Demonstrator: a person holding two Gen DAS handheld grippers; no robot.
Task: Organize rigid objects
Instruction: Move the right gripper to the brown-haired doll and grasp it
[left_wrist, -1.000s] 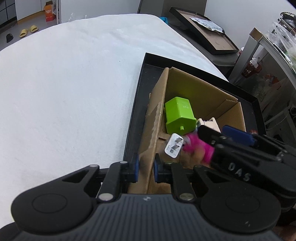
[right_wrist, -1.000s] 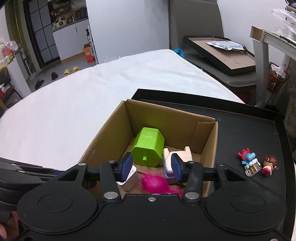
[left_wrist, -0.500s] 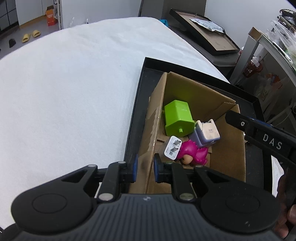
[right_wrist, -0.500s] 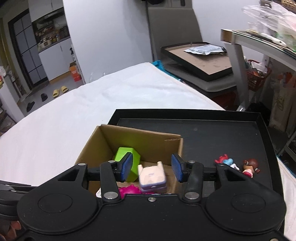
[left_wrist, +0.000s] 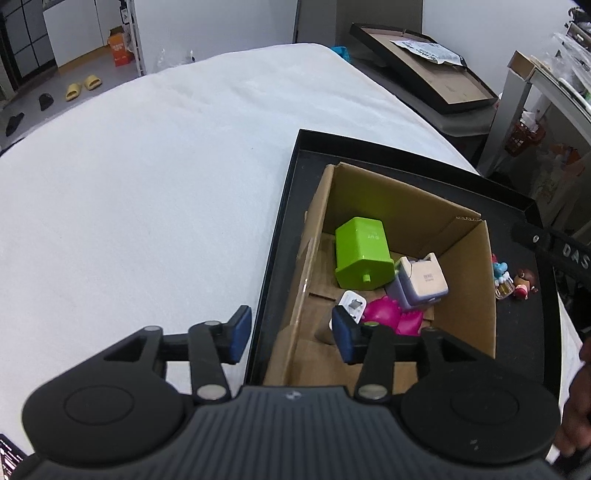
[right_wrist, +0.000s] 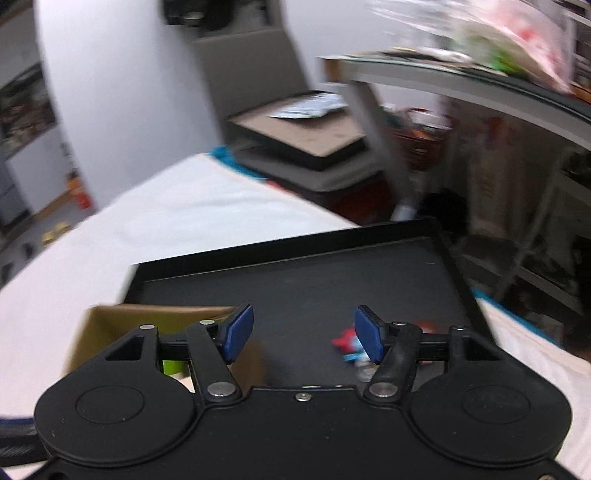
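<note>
Figurines, two small ones, stand on the black tray just beside the right wall of the cardboard box, which already holds a green block, a pale charger and a pink toy. You should find them light, hard and easy to tip, so pinch one across its body rather than its head. Your right tongs are spread wide and empty above the tray, the blurred figurines just ahead. Your left tongs are also spread, straddling the box's near-left wall without gripping it. The tray floor beyond is open; mind its raised rim and the box wall. The white bed lies to the left.
</note>
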